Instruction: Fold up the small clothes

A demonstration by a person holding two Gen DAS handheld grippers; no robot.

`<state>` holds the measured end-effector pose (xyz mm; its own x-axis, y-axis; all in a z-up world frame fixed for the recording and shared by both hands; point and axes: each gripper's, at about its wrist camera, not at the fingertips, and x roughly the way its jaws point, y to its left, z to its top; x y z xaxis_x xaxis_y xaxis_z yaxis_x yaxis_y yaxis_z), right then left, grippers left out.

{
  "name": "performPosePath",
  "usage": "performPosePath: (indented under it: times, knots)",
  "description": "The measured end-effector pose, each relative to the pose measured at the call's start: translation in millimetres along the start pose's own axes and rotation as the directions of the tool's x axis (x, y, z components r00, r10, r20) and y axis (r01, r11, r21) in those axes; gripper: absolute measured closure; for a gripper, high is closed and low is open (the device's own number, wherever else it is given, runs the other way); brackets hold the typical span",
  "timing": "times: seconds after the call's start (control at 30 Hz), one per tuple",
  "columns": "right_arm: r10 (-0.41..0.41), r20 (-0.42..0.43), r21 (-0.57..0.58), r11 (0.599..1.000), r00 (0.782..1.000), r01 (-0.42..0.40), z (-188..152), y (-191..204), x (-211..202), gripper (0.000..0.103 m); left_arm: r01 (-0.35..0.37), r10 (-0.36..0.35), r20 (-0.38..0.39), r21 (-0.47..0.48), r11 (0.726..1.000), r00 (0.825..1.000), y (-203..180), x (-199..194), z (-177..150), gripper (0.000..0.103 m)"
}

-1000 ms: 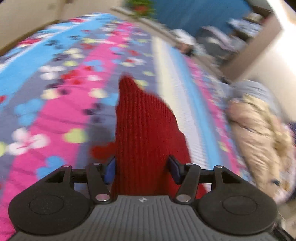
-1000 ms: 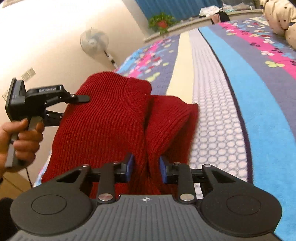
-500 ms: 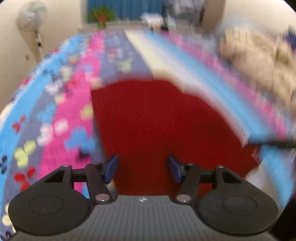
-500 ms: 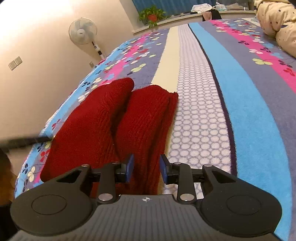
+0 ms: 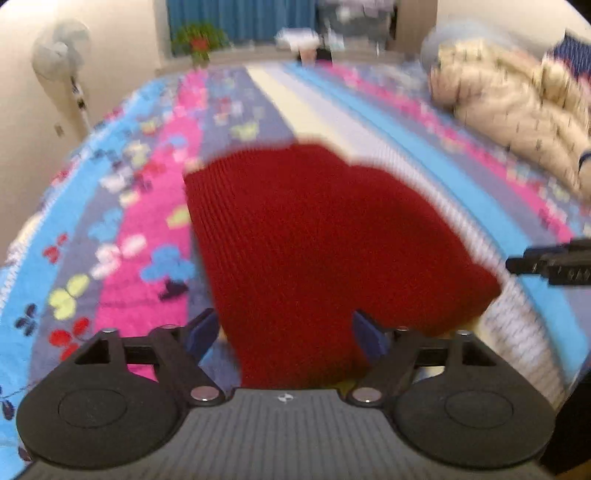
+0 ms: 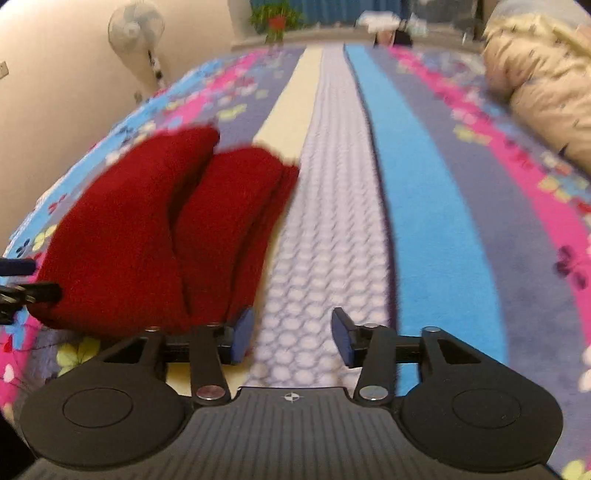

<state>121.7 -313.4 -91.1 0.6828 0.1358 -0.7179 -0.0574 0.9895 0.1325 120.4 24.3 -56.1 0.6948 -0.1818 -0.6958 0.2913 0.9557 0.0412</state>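
Garment: red knit piece [image 5: 314,236] lies folded on the striped bedspread [image 6: 436,206], nearer its left side; in your R view it shows as two humps side by side w/ a crease between.
L gripper [image 5: 286,334]: your jaws have just been opening, now spread wide. The near end of the red knit runs between the blue pads [image 5: 201,330], but pads aren't pressing it; left pad clear of the cloth, right pad hard to judge, view is blurry.
R gripper [image 6: 291,338]: your jaws have just been opening too, now parted w/ only white honeycomb stripe between them. Left pad [image 6: 242,334] sits just beside the knit's edge, touching or not, can't tell.
Other gripper: tip of each shows at the frame edge in the opposite view, beside the knit.
Bkgd: cream quilted bundle [image 6: 539,85] far right on bed, standing fan [image 5: 61,55] by wall, potted plant [image 6: 275,18] at far end.
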Motion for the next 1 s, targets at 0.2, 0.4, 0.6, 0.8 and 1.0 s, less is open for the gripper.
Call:
performPosePath:
  times: [0.2,0.4,0.6,0.8,1.0]
  knots:
    - [0.004,0.201,-0.019,1.000,0.980,0.000,-6,10,-57,0.014,0.006,0.001,0.156,-0.045,0.999,0.988,-16,-70,-5,0.001]
    - [0.032,0.264,-0.083,0.996,0.964,-0.010,-31,33,-94,0.010,-0.020,0.047,0.169,-0.161,0.987,0.985,-44,-100,-42,0.001]
    - [0.023,0.289,-0.151,0.988,0.957,0.022,-47,56,-106,0.008,-0.176,0.186,0.107,-0.093,0.980,0.977,-55,-84,-53,0.001]
    - [-0.029,0.259,-0.179,0.981,0.965,0.077,-45,63,-94,0.008,-0.184,0.197,0.068,-0.162,0.970,0.978,-40,-78,-51,0.001]
    - [-0.022,0.257,-0.162,0.985,0.966,0.066,-46,63,-94,0.007,-0.184,0.195,0.062,-0.157,0.970,0.979,-38,-72,-51,0.001]
